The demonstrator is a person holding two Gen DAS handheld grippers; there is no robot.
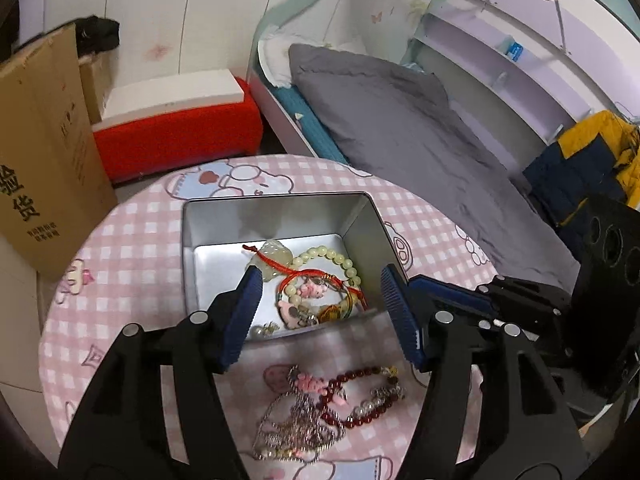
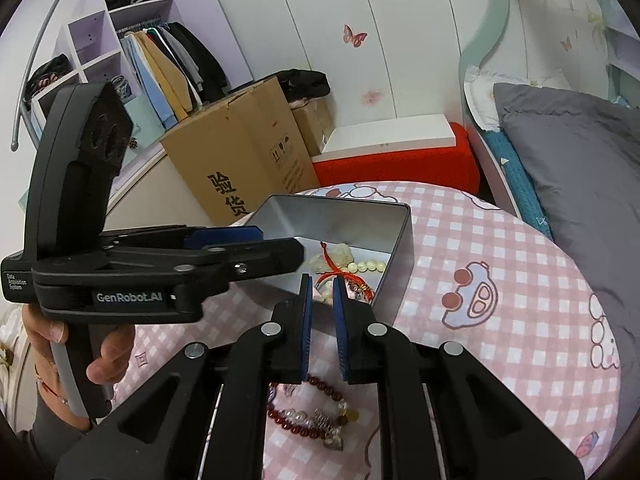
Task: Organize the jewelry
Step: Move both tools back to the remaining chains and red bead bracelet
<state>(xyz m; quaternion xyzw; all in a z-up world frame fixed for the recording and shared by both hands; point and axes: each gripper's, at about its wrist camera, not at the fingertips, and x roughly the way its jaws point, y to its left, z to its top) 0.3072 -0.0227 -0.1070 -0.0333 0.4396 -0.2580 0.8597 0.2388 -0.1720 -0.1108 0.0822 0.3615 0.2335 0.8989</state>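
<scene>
**Jewelry sort: tin partly filled, both tongs empty**

Left gripper (image 1: 320,312) spread wide, blue pads well apart, nothing between them; poised over near wall of metal tin (image 1: 360,240). Right gripper (image 2: 321,316) nearly closed, only a narrow gap between pads, nothing visibly held; tips just above near rim of the tin, seen in right wrist view.

Inside tin: pale green bead bracelet (image 1: 340,258), red cord bracelet (image 1: 316,280) with pink charms, pale stone pendant (image 1: 276,250) on red string. All bunched toward near right corner.

Outside tin, on pink checked tablecloth (image 1: 120,248): dark red bead bracelet (image 1: 360,392), tangled silver chain (image 1: 292,428), touching each other, just beside tin's near wall.

Left hand (image 2: 108,356) wrapped around gripper handle.
</scene>
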